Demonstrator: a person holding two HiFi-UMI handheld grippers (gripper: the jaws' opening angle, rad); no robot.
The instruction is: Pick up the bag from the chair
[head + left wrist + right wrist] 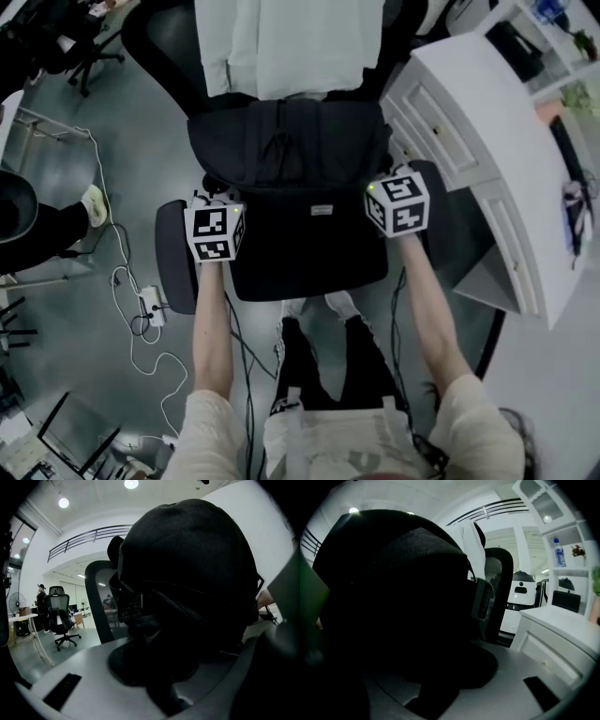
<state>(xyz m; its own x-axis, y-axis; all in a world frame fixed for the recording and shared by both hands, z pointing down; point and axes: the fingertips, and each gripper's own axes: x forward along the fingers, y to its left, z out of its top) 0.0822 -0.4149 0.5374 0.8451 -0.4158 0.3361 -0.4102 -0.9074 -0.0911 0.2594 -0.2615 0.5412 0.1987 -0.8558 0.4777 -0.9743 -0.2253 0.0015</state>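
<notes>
Soft, rounded black fabric bag (286, 150), zip ridged; left gripper (213, 197) and right gripper (390, 183) pinch its sides, jaws narrowly parted.

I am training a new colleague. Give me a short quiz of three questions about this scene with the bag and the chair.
1. True or false: the bag is white.
2. In the head view, what stands to the right of the chair? A) a white cabinet B) a bed C) a bicycle
3. Fill in: the left gripper and the right gripper are both shut on the ____.
Key: 1 false, it is black; 2 A; 3 bag.
</notes>
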